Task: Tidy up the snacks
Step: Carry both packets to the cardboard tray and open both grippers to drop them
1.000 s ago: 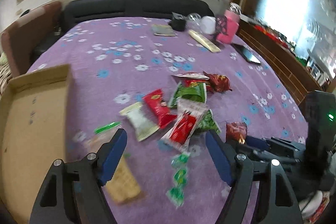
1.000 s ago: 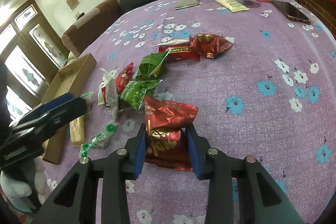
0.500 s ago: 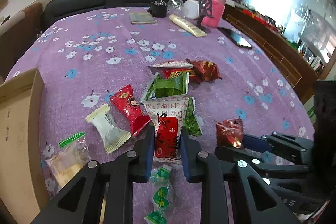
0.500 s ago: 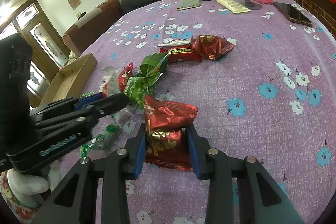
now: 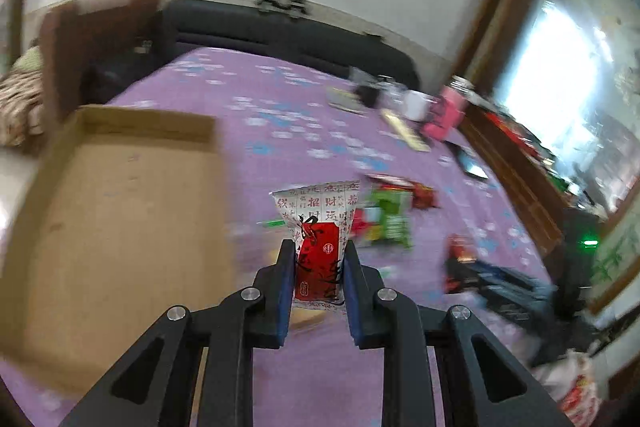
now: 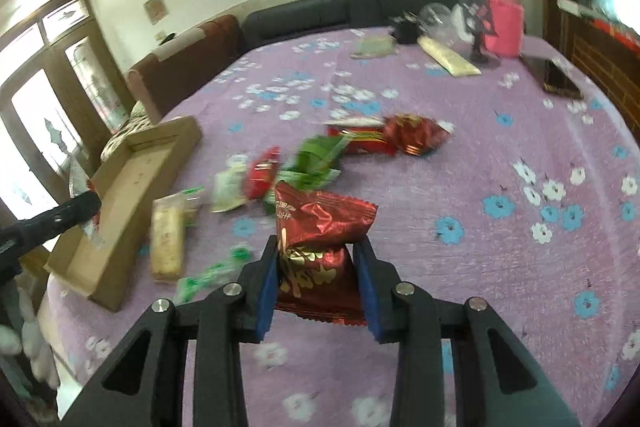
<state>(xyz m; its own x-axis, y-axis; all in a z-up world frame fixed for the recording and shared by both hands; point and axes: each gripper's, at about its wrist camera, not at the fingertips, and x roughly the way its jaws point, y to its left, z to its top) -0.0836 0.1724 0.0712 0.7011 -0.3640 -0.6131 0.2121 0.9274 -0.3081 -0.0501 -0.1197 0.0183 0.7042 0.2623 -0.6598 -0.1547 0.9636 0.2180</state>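
My left gripper (image 5: 318, 259) is shut on a white and red snack packet (image 5: 318, 227), lifted off the purple flowered tablecloth (image 5: 280, 123) beside the open cardboard box (image 5: 120, 211). In the right wrist view my right gripper (image 6: 318, 263) is shut on a dark red foil snack bag (image 6: 320, 227), held above the cloth. Loose snacks lie beyond it: green packets (image 6: 316, 163), a red packet (image 6: 262, 175), a red foil bag (image 6: 416, 135), a beige wafer pack (image 6: 166, 243) and a green candy strip (image 6: 208, 275). The left gripper's tip (image 6: 76, 207) shows over the box (image 6: 132, 195).
At the table's far end stand a pink bottle (image 6: 504, 23), a clear cup (image 6: 436, 15), a long cream packet (image 6: 448, 57) and a phone (image 6: 558, 79). A dark sofa (image 6: 320, 15) and a brown armchair (image 6: 184, 67) sit behind the table. Wooden cabinets run along the right.
The left gripper closed on the white and red packet, lifted it from the pile and swung left toward the box. The right gripper kept its grip on the red bag and rose a little.
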